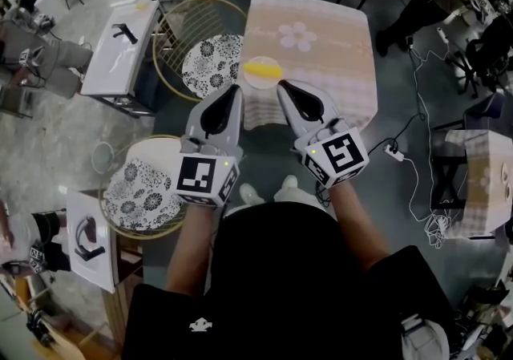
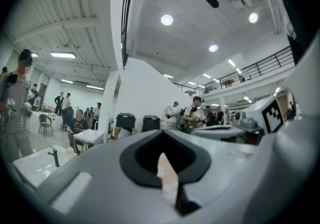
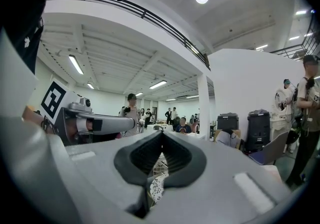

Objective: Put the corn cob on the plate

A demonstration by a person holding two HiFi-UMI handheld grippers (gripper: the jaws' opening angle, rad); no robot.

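In the head view a yellow corn cob (image 1: pixel 262 70) lies on a small white plate (image 1: pixel 264 83). The plate sits at the near left edge of a table with a pink flowered cloth (image 1: pixel 321 46). My left gripper (image 1: pixel 236 89) and right gripper (image 1: pixel 281 86) are held side by side just short of that edge, pointing level at the plate, one on each side of it. Both are shut with nothing between the jaws. In the left gripper view (image 2: pixel 161 135) and the right gripper view (image 3: pixel 162 134) the black pads meet at the tips.
A round stool with a floral cushion (image 1: pixel 212 63) stands left of the table, another (image 1: pixel 144 187) nearer me on the left. White tables (image 1: pixel 120 50) stand further left. Cables and a power strip (image 1: pixel 394 153) lie on the floor at right. Several people stand in the hall beyond.
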